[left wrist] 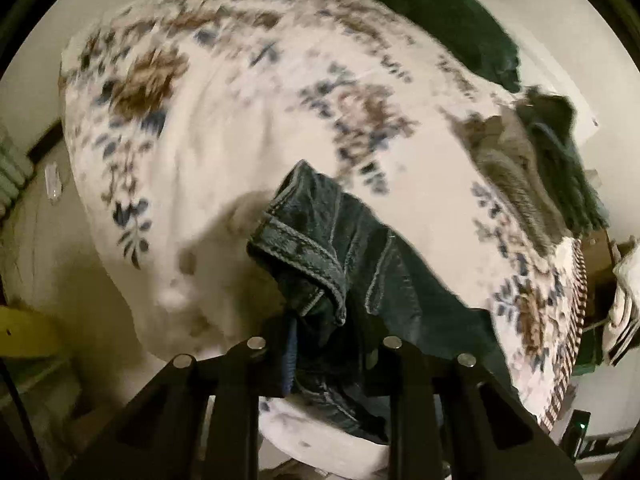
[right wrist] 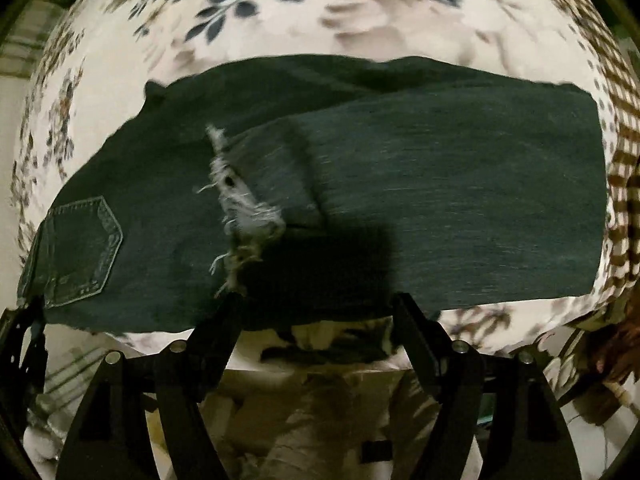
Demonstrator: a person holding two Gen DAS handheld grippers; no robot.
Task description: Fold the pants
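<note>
Dark blue jeans (right wrist: 360, 184) lie across a floral bedspread (right wrist: 280, 12), folded over lengthwise, with a frayed rip (right wrist: 240, 208) near the middle and a back pocket (right wrist: 80, 248) at the left. My right gripper (right wrist: 316, 308) is open at the jeans' near edge, its fingers apart on either side of the cloth. In the left wrist view my left gripper (left wrist: 328, 332) is shut on the jeans' waistband (left wrist: 304, 248), which bunches up and lifts off the bedspread (left wrist: 224, 128). The left gripper also shows at the far left of the right wrist view (right wrist: 24, 336).
A dark green garment (left wrist: 452, 16) lies at the bed's far edge. A grey and green pile of clothes (left wrist: 548, 168) sits at the right side of the bed. A brown checked border (right wrist: 624, 184) marks the bedspread's right edge. Floor and clutter lie below the bed.
</note>
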